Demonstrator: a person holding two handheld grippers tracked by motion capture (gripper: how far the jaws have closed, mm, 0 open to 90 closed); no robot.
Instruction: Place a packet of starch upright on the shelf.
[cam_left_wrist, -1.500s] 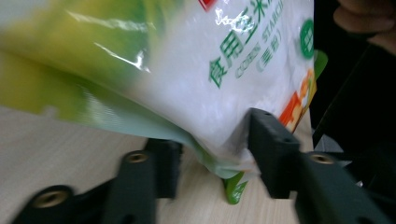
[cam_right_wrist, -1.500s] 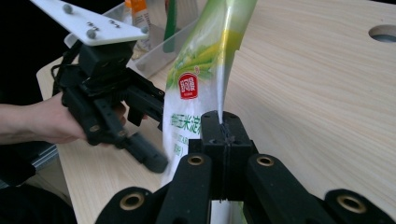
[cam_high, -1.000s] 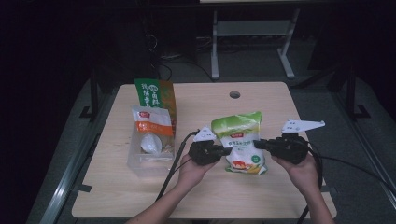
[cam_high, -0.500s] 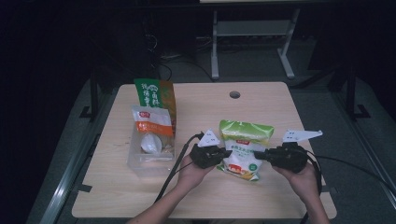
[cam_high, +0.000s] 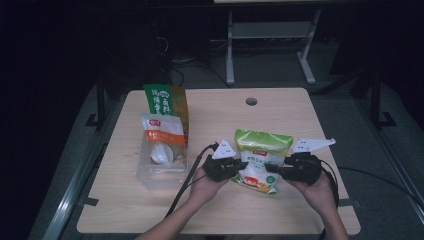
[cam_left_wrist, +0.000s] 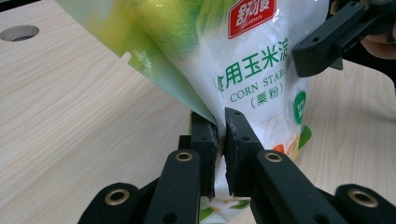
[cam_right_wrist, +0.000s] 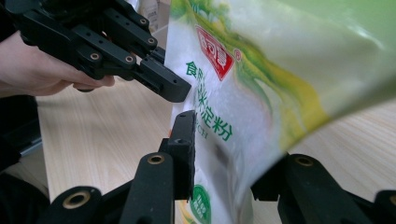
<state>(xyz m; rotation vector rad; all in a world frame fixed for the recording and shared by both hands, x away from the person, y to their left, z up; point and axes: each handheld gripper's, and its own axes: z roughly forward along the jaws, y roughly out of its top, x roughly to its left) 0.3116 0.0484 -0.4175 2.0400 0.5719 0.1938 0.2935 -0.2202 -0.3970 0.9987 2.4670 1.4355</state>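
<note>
The corn starch bag (cam_high: 260, 159) is a soft plastic pouch, green and yellow at the top, white and glossy below, with a red logo and green print. It stands just above the pale wooden tabletop (cam_high: 280, 110), near its front edge, between the two grippers. The left gripper (cam_left_wrist: 218, 135) has its black fingers clenched on the bag's thin side seam. The right gripper (cam_right_wrist: 229, 154) has just been opening; the bag is between its fingers, which look released from it.
</note>
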